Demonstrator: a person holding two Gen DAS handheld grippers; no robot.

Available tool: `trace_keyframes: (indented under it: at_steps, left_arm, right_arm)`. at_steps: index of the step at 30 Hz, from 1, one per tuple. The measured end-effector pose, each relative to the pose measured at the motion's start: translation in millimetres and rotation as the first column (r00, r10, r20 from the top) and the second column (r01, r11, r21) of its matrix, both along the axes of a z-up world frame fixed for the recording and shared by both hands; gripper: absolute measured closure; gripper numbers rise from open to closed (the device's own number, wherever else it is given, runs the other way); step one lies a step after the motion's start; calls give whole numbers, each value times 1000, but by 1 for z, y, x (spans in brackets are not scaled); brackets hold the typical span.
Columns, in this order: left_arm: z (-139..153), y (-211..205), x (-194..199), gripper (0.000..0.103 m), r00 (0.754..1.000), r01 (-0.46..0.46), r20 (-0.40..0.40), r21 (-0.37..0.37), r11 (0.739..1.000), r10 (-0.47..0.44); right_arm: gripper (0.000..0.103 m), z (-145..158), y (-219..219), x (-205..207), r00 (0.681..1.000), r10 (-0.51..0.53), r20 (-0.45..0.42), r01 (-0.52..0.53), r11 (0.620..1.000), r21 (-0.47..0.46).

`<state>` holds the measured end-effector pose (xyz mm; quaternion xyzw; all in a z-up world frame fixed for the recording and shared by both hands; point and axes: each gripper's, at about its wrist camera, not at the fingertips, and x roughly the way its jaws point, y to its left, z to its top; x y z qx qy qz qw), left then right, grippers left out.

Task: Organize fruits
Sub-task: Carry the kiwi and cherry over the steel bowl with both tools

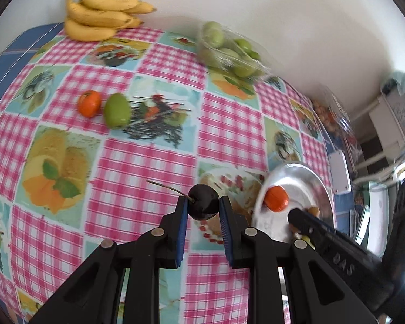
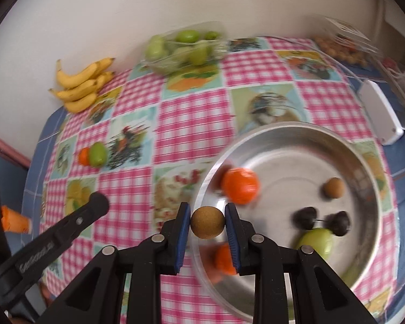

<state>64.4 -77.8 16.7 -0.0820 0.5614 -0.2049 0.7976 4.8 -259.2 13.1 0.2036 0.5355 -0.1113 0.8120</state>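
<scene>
While the left gripper (image 1: 202, 206) grasps a dark cherry (image 1: 204, 202) by its sides above the checked tablecloth (image 1: 137, 162), the right gripper (image 2: 207, 222) clamps a small brown round fruit (image 2: 207, 222) over the near left rim of the steel bowl (image 2: 370, 167). Inside that bowl lie tangerines (image 2: 240, 185), two dark cherries (image 2: 305, 217), a green plum (image 2: 317, 240) and another brown fruit (image 2: 334, 187). Far left on the cloth, a tangerine (image 1: 89, 103) touches a green plum (image 1: 117, 110), with bananas (image 1: 100, 13) and a tray of green plums (image 1: 229, 51) by the wall.
</scene>
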Motion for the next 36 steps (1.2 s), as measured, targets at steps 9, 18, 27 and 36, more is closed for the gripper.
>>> trace_keyframes:
  at_steps: [9,18,27,36]
  left_arm:
    - [1,-58,-27,79,981,189,39,46,981,-190]
    - [-5,-84,-41,79,957,280,57,91,956,-286]
    - [-13,-96,-43,79,947,309,55,118,944,-317]
    - [-20,-98,-41,79,947,312,34,129,941,-319]
  right_arm:
    - [74,-12,-45,-17,993,-113,-44,113,994,0]
    - [74,-21,-53,-17,990,-125,-68,127,992,20]
    - [74,-27,-52,-16,989,-119,-92,122,992,26]
    - [73,-28,-51,-16,988,-119,-99,122,992,26]
